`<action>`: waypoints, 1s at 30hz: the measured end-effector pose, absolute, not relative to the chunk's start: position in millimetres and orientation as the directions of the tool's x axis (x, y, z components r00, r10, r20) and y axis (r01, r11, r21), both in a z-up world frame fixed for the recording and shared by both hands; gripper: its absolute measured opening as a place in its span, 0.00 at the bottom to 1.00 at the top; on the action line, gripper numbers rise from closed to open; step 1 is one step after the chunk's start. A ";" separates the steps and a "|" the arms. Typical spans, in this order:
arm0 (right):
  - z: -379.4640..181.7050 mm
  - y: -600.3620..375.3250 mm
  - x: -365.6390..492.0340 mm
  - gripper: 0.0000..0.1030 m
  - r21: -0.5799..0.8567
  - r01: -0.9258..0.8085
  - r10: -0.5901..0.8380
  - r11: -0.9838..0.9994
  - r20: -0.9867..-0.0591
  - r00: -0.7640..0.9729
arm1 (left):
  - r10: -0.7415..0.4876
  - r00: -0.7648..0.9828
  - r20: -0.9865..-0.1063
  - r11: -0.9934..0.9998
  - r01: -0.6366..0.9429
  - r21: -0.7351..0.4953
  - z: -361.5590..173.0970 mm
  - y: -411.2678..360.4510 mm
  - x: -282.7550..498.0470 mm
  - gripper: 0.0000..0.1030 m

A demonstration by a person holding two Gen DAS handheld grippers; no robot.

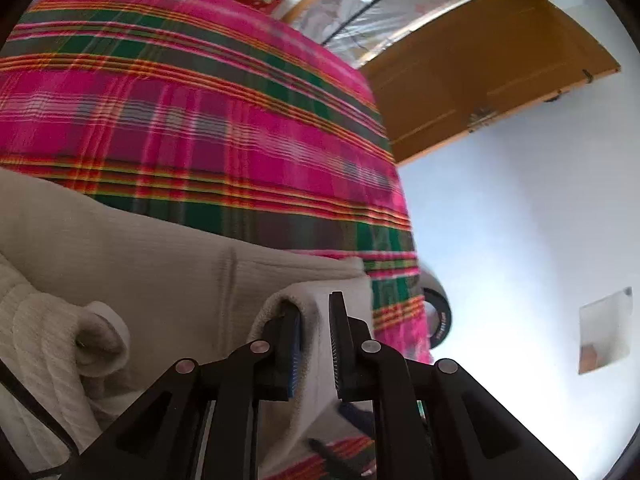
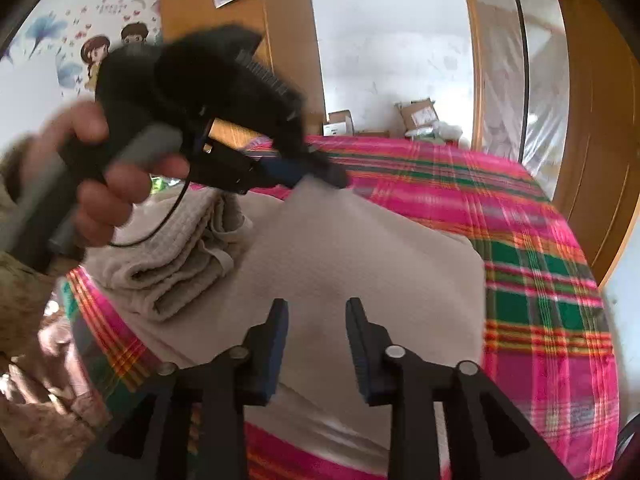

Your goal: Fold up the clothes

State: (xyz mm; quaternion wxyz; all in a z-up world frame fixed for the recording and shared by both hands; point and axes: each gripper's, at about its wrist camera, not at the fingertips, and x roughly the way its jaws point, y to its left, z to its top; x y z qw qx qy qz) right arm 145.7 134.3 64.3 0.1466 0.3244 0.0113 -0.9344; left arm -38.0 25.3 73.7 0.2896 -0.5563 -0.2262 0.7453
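Note:
A beige waffle-knit garment [image 2: 352, 256] lies on a pink and green plaid bed cover [image 2: 540, 264]. In the right wrist view my left gripper [image 2: 320, 172], held in a hand, pinches the garment's far corner and lifts it. In the left wrist view the left gripper [image 1: 314, 320] has cloth [image 1: 316, 344] between its fingers, with more of the garment [image 1: 140, 260] to the left. My right gripper [image 2: 316, 320] is open above the garment's near part, holding nothing. A bunched roll of the cloth [image 2: 172, 264] lies at the left.
A wooden door [image 1: 488, 64] and a plastic-covered wardrobe [image 2: 516, 64] stand beyond the bed. Cardboard boxes [image 2: 418, 116] sit on the floor at the far side. The bed edge [image 1: 404, 216] drops to a pale floor, where a dark round object [image 1: 438, 312] sits.

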 end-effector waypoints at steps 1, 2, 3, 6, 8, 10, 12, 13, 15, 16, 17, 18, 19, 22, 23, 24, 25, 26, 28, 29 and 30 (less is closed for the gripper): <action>62.3 129.3 141.9 0.33 0.074 0.277 -0.262 -0.958 -0.616 -0.743 | 0.671 -0.214 -0.710 -0.741 -0.184 -0.646 76.5 24.6 -36.6 0.13; 60.3 124.3 138.0 0.33 0.074 0.272 -0.258 -0.959 -0.621 -0.740 | 0.660 -0.217 -0.719 -0.751 -0.189 -0.633 78.9 23.0 -35.9 0.13; 57.9 120.6 134.6 0.34 0.072 0.266 -0.250 -0.961 -0.632 -0.734 | 0.650 -0.222 -0.727 -0.760 -0.196 -0.619 81.0 20.6 -36.0 0.13; 51.3 115.8 127.6 0.34 0.101 0.263 -0.265 -0.959 -0.647 -0.715 | 0.614 -0.228 -0.756 -0.789 -0.193 -0.583 81.3 12.0 -39.9 0.13; 48.5 113.7 124.6 0.34 0.119 0.255 -0.268 -0.960 -0.658 -0.704 | 0.575 -0.215 -0.789 -0.818 -0.168 -0.551 74.1 5.2 -45.8 0.15; 46.3 109.6 121.9 0.34 0.121 0.251 -0.266 -0.960 -0.668 -0.695 | 0.581 -0.212 -0.786 -0.814 -0.153 -0.560 70.2 -0.1 -46.7 0.16; 42.9 101.7 118.1 0.37 0.111 0.258 -0.262 -0.960 -0.683 -0.682 | 0.594 -0.200 -0.779 -0.804 -0.167 -0.571 69.6 0.1 -46.0 0.17; 39.8 97.4 115.1 0.39 0.112 0.261 -0.263 -0.959 -0.696 -0.668 | 0.602 -0.193 -0.775 -0.798 -0.175 -0.577 69.8 1.5 -45.9 0.18; 34.1 90.1 110.8 0.45 0.109 0.256 -0.254 -0.961 -0.719 -0.647 | 0.605 -0.177 -0.776 -0.795 -0.183 -0.579 68.2 5.9 -48.2 0.19; 32.2 86.1 110.3 0.45 0.089 0.244 -0.231 -0.966 -0.724 -0.650 | 0.604 -0.169 -0.779 -0.795 -0.186 -0.577 67.0 8.3 -49.7 0.20; 32.0 81.2 110.1 0.45 0.060 0.235 -0.204 -0.970 -0.728 -0.655 | 0.599 -0.160 -0.785 -0.799 -0.187 -0.571 64.7 10.4 -51.5 0.22; 31.7 78.3 110.1 0.45 0.042 0.230 -0.187 -0.972 -0.731 -0.657 | 0.588 -0.149 -0.795 -0.806 -0.187 -0.561 61.1 12.2 -53.4 0.22; 31.4 75.9 110.1 0.45 0.027 0.225 -0.173 -0.974 -0.733 -0.658 | 0.580 -0.142 -0.802 -0.812 -0.181 -0.555 57.7 13.4 -55.4 0.22; 29.9 74.4 111.2 0.43 -0.034 0.180 -0.098 -0.983 -0.732 -0.674 | 0.571 -0.124 -0.811 -0.817 -0.182 -0.548 51.5 19.5 -59.5 0.23; 29.2 74.7 111.8 0.43 -0.031 0.174 -0.097 -0.984 -0.728 -0.678 | 0.568 -0.116 -0.815 -0.819 -0.179 -0.545 48.9 20.6 -60.7 0.26; 28.1 74.3 112.4 0.43 -0.032 0.169 -0.094 -0.985 -0.725 -0.683 | 0.564 -0.108 -0.818 -0.821 -0.177 -0.543 46.3 21.6 -61.9 0.27; 27.5 72.7 112.4 0.43 -0.044 0.167 -0.083 -0.985 -0.724 -0.684 | 0.561 -0.100 -0.822 -0.823 -0.175 -0.540 43.7 22.6 -63.1 0.27; 27.1 70.9 112.1 0.43 -0.059 0.166 -0.072 -0.984 -0.724 -0.686 | 0.559 -0.093 -0.824 -0.824 -0.173 -0.540 41.8 23.4 -64.3 0.27; 26.2 67.2 111.6 0.43 -0.089 0.163 -0.048 -0.983 -0.724 -0.688 | 0.561 -0.082 -0.824 -0.822 -0.169 -0.543 39.1 24.3 -66.6 0.28; 25.8 65.3 111.4 0.41 -0.104 0.162 -0.037 -0.981 -0.724 -0.689 | 0.562 -0.079 -0.824 -0.822 -0.169 -0.544 37.7 25.3 -67.5 0.28; 25.4 63.5 111.1 0.34 -0.119 0.161 -0.025 -0.980 -0.724 -0.690 | 0.562 -0.076 -0.824 -0.821 -0.170 -0.544 36.4 26.8 -68.2 0.28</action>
